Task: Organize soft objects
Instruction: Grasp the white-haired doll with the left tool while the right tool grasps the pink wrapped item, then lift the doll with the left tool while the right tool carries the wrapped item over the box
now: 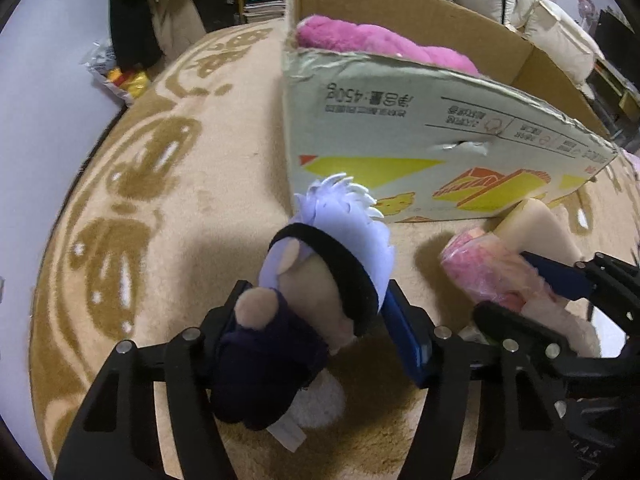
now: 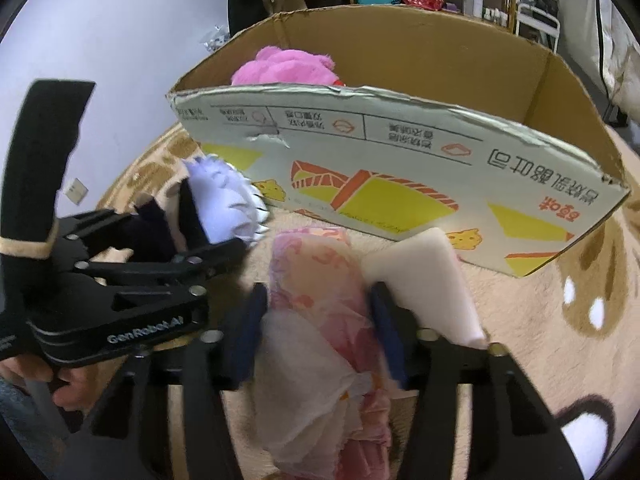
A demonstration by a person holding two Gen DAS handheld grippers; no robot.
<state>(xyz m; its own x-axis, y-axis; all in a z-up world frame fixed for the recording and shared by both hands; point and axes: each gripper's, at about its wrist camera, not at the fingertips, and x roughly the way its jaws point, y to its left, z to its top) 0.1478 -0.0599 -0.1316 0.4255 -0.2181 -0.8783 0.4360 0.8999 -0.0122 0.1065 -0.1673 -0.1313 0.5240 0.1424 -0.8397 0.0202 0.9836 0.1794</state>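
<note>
My left gripper (image 1: 316, 320) is shut on a plush doll (image 1: 320, 264) with pale lilac spiky hair, a black headband and dark clothes, held above the rug. It also shows in the right wrist view (image 2: 224, 200). My right gripper (image 2: 316, 320) is shut on a pink plastic-wrapped soft pack (image 2: 316, 280), seen in the left wrist view too (image 1: 484, 272). A cream foam wedge (image 2: 428, 276) lies beside the pack. An open cardboard box (image 2: 400, 168) stands just ahead, with a pink plush toy (image 2: 284, 68) inside.
A beige rug with brown patterns (image 1: 160, 200) covers the floor. Shelves, hanging clothes and bags (image 1: 132, 32) stand behind the box. White cushions (image 1: 560, 36) sit at the far right.
</note>
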